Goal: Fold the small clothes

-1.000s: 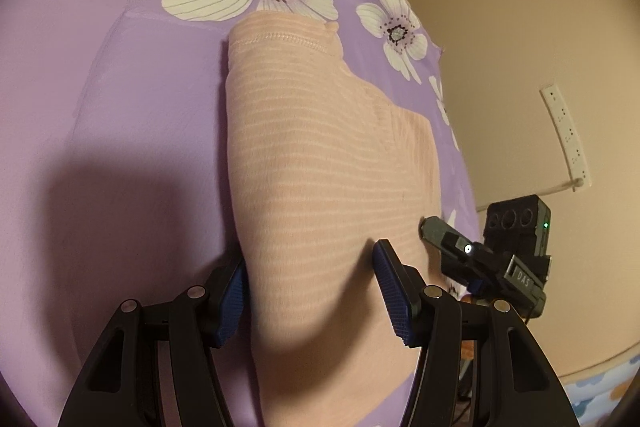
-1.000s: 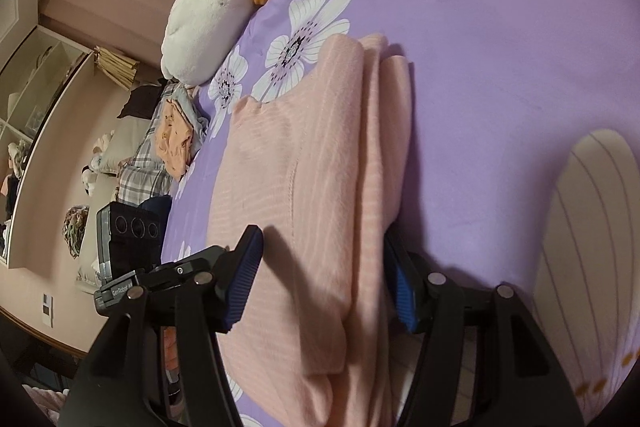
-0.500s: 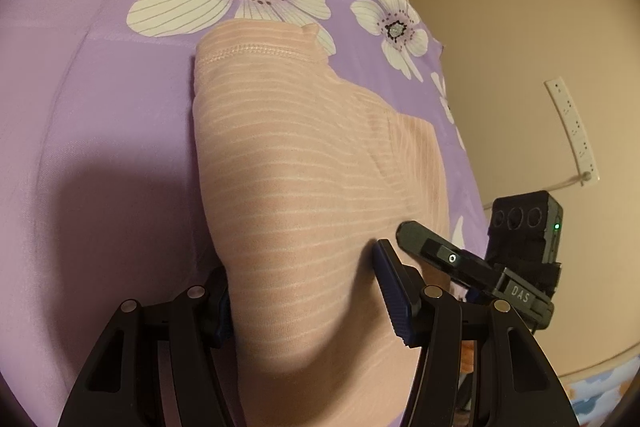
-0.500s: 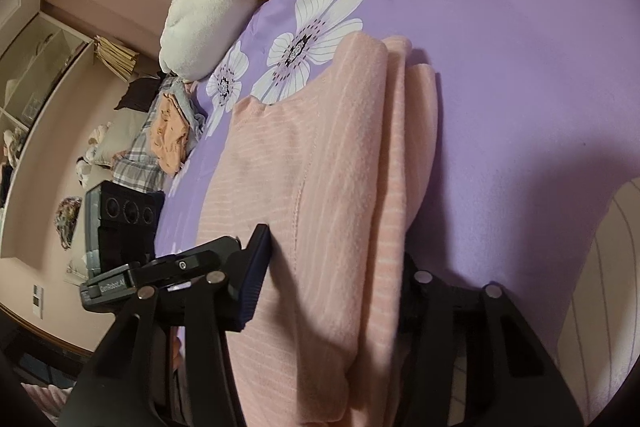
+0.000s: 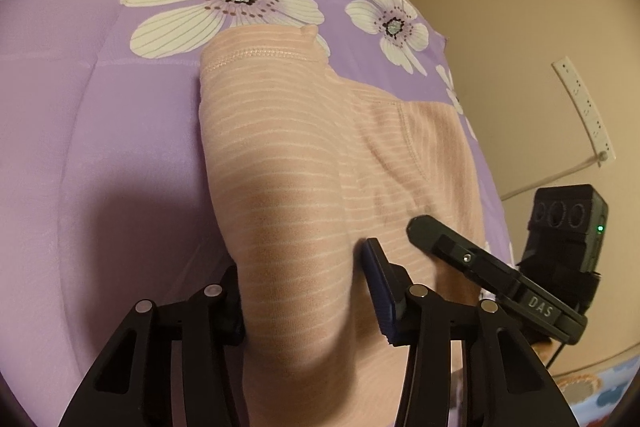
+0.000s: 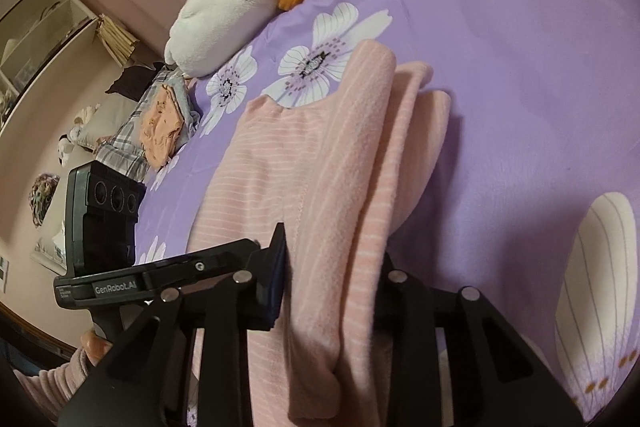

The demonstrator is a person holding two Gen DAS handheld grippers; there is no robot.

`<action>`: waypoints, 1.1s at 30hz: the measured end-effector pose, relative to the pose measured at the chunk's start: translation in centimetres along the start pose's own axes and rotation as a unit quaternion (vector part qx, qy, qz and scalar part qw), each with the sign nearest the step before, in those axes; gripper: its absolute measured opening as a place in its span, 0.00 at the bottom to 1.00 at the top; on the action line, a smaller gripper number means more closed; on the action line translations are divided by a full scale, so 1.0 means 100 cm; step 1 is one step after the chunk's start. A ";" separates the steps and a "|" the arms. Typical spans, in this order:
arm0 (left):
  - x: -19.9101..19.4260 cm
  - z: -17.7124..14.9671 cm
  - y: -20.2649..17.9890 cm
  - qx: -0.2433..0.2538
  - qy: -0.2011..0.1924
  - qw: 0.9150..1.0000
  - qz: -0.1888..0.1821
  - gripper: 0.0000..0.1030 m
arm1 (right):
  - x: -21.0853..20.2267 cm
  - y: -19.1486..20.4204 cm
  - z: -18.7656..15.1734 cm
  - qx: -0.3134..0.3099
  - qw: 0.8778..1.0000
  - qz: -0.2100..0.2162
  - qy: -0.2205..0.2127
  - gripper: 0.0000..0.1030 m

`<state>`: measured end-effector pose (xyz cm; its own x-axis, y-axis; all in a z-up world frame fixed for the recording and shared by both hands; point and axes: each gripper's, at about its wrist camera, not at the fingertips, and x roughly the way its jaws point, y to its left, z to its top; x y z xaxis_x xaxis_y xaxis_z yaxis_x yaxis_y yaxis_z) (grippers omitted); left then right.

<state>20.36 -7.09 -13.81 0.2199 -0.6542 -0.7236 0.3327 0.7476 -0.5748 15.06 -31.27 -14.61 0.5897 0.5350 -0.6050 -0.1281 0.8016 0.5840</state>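
Garment (image 5: pixel 304 163) lies on bed (image 5: pixel 100 155), near edge bunched between both tools. Left tool (image 5: pixel 304 283) and right tool (image 6: pixel 332 279) have just been closing, both pinching fabric. Lift evenly, fold away.

Lighting: warm, dim indoor light. Shadows: a broad soft one on the purple floral bedsheet (image 5: pixel 80 155) at 8 o'clock, left view; another at 3 o'clock, right view. Distortion: strong fisheye bowing, black vignette corners. Focus: sharp, mild grain.
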 end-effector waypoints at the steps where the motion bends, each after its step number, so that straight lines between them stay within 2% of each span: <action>1: -0.002 -0.002 -0.002 0.005 -0.001 1.000 0.003 0.46 | -0.002 0.003 -0.001 -0.004 1.000 0.000 -0.001 0.29; 12: -0.026 -0.019 -0.024 0.028 -0.012 0.999 0.021 0.45 | -0.025 0.033 -0.019 -0.020 1.000 0.005 -0.018 0.29; 21: -0.054 -0.038 -0.037 0.028 -0.030 0.999 0.025 0.45 | -0.052 0.062 -0.037 -0.039 0.999 0.017 -0.032 0.29; 33: -0.087 -0.060 -0.043 0.036 -0.052 0.997 0.052 0.45 | -0.069 0.093 -0.055 -0.069 0.997 0.032 -0.034 0.29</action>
<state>11.55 -3.94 -7.30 0.3494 -0.5841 -0.7327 0.3663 0.8049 -0.4669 5.40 -26.00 -8.04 0.6284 0.5708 -0.5285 -0.2725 0.7979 0.5377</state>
